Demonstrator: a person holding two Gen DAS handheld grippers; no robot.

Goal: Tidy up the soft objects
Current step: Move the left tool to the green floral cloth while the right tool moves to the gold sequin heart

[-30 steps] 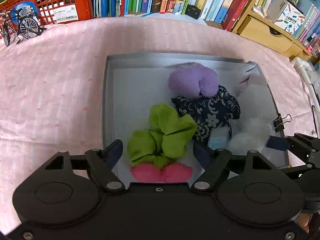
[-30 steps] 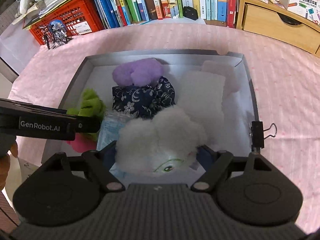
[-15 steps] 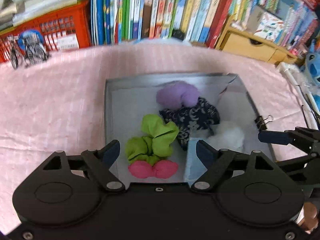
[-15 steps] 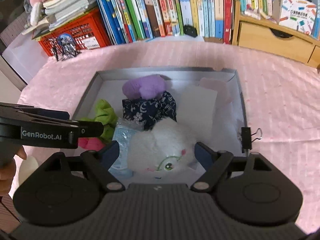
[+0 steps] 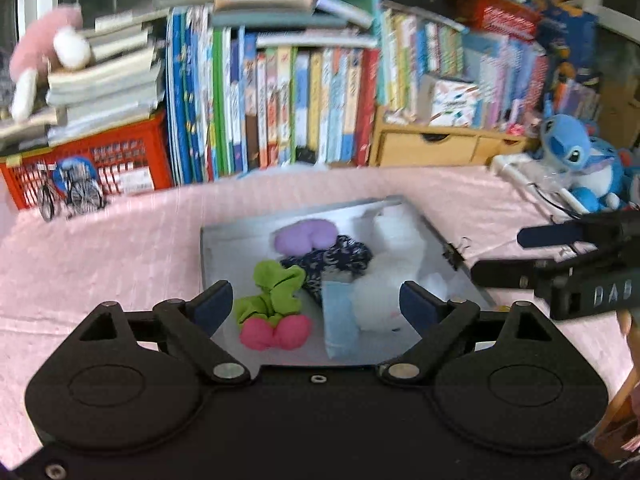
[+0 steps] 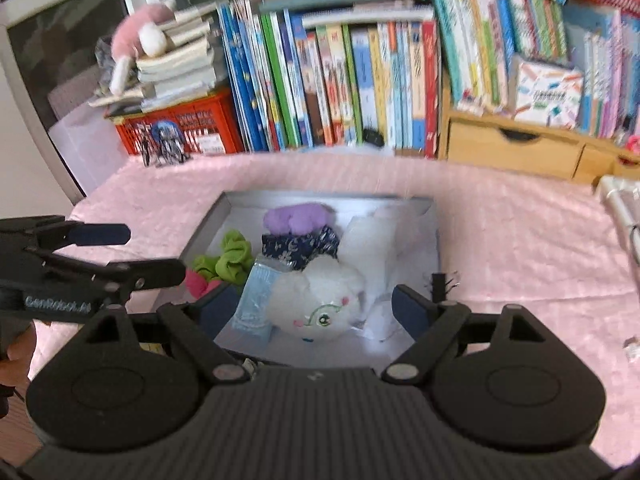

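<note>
The grey box [image 6: 208, 224] on the pink cloth holds every soft object, lying ahead of and below both raised grippers. The white plush [image 6: 320, 300] lies nearest the right gripper [image 6: 308, 308], the green cloth [image 5: 272, 292] nearer the left gripper [image 5: 316, 300]. Both grippers gape empty, the left's jaws and the right's having just been opening.

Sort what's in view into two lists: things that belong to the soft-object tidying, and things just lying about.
Part of the job:
grey box
white plush toy
purple soft piece
navy flowered cloth
green cloth
pink soft piece
light blue packet

Just lying about:
books
red crate
toy bicycle
blue plush toy
binder clip
</note>
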